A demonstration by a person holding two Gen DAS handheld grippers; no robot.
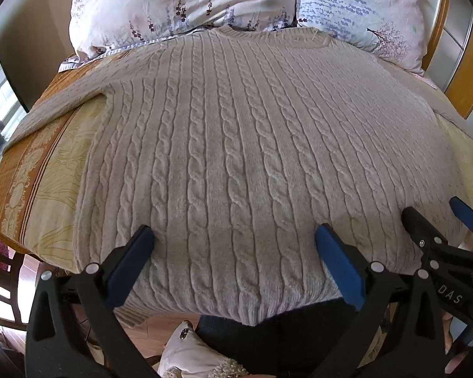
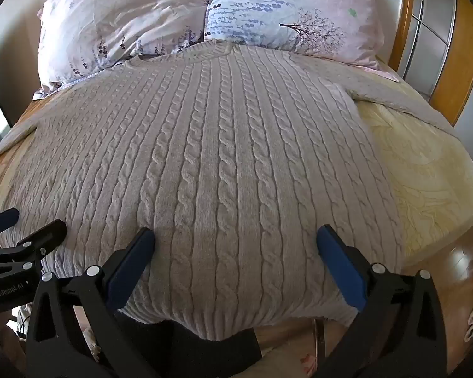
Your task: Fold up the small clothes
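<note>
A beige cable-knit sweater [image 1: 236, 145] lies spread flat, front up, on a bed with a yellow patterned cover [image 1: 56, 176]; its neckline reaches two floral pillows [image 1: 186, 3] at the head, its hem hangs over the near edge; the left hand-held gripper [image 1: 235, 242] and right hand-held gripper [image 2: 235, 245] hover side by side above the lower part, each with blue pads spread wide, pinching nothing
</note>
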